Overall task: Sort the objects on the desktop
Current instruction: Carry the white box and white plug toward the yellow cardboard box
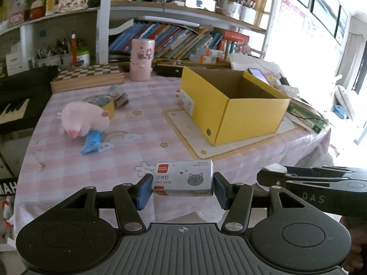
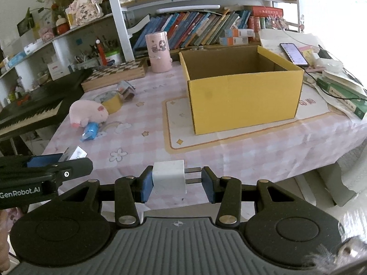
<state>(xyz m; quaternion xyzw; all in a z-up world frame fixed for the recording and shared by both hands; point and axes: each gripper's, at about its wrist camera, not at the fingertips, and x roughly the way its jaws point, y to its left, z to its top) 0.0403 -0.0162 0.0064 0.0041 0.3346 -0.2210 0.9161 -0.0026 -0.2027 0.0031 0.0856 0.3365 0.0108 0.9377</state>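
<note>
Pink checkered tablecloth (image 1: 142,137) on the desk, with packed bookshelves (image 1: 174,39) behind it. One open yellow cardboard box (image 1: 231,105) sits on a cream mat toward the right; from the right wrist view its inside looks bare.

Left gripper (image 1: 182,186) has its two blue pads clamped on one staple box (image 1: 182,178), white with a grey cat printed on it, held just above the near edge of the table. Right gripper (image 2: 176,181) is clamped on one white charger plug (image 2: 169,177), one pad flat on the body and the other against its two metal prongs. The two tools sit side by side.

On the left part of the cloth, close together:
- one pink plush pig (image 1: 83,119), lying on its side
- one blue wrapped packet (image 1: 91,142), touching the pig
- one roll of yellow tape (image 1: 103,104)
- one small snow globe (image 1: 117,95)

One pink cylinder holder (image 1: 141,59) stands at the back next to one chessboard (image 1: 88,76).
</note>
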